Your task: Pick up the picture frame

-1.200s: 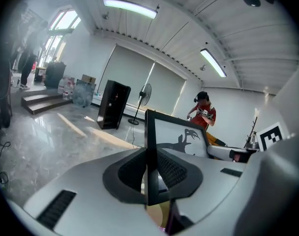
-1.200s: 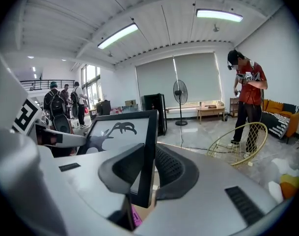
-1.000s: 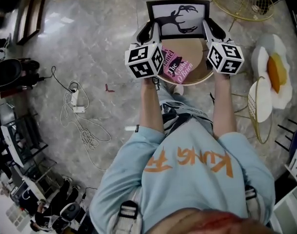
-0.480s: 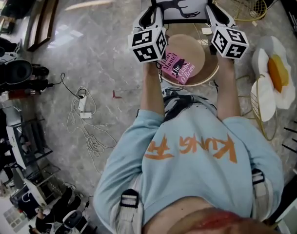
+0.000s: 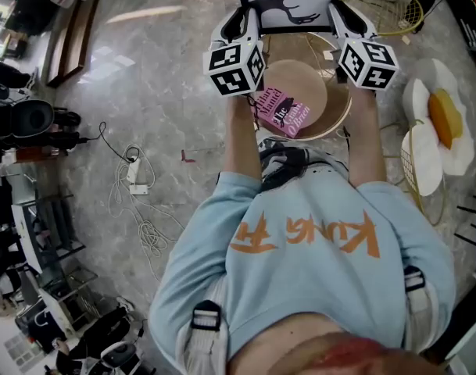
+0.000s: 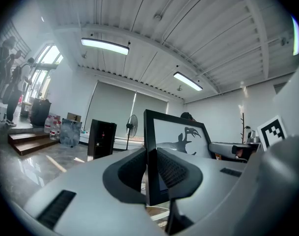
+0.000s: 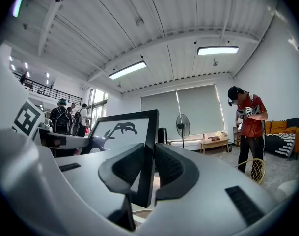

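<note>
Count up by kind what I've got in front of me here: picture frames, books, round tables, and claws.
picture frame: 1
pink book: 1
round table: 1
left claw and right claw, each clamped on a side edge of the picture frame: 2
Total: 5
</note>
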`<act>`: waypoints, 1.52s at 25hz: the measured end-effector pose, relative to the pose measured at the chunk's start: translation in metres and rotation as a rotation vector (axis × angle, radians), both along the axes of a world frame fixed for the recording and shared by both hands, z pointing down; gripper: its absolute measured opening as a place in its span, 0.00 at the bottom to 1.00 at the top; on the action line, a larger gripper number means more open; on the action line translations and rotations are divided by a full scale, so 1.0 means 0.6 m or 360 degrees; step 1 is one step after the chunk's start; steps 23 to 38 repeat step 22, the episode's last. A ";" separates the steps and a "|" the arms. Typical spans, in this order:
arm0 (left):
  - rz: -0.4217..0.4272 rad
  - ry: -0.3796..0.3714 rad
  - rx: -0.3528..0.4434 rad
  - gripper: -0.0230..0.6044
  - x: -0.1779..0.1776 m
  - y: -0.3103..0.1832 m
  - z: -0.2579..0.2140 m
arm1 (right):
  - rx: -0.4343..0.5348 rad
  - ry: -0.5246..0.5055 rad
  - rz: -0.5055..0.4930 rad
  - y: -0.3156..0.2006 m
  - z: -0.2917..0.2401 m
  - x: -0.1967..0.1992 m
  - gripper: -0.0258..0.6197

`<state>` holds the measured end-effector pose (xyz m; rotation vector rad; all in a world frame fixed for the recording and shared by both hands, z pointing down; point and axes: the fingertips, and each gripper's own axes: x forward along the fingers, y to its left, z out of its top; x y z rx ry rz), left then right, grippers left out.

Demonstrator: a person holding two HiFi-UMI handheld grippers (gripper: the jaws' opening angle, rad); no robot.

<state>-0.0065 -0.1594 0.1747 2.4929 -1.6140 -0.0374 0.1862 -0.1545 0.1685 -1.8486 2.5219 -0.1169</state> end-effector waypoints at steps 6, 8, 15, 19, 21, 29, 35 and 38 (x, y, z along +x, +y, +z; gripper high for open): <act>-0.0005 -0.0015 -0.0003 0.16 0.005 0.002 -0.001 | 0.0006 -0.0005 -0.0015 0.001 0.001 0.005 0.15; -0.0004 -0.0016 -0.0009 0.16 0.002 0.003 0.003 | 0.0005 -0.0001 -0.0018 0.002 0.002 0.002 0.15; 0.0018 -0.0014 -0.0001 0.16 -0.005 0.003 0.000 | 0.0021 0.0031 -0.0022 0.005 -0.006 -0.006 0.15; 0.0021 -0.0018 0.0005 0.16 -0.003 0.002 0.000 | 0.0029 0.0035 -0.0021 0.005 -0.006 -0.004 0.15; 0.0022 -0.0020 0.0006 0.16 0.000 -0.001 0.003 | 0.0031 0.0034 -0.0020 0.003 -0.003 -0.002 0.15; 0.0022 -0.0021 0.0006 0.16 0.001 -0.002 0.005 | 0.0031 0.0033 -0.0020 0.002 -0.001 0.000 0.15; 0.0022 -0.0021 0.0006 0.16 0.001 -0.002 0.005 | 0.0031 0.0033 -0.0020 0.002 -0.001 0.000 0.15; 0.0022 -0.0021 0.0006 0.16 0.001 -0.002 0.005 | 0.0031 0.0033 -0.0020 0.002 -0.001 0.000 0.15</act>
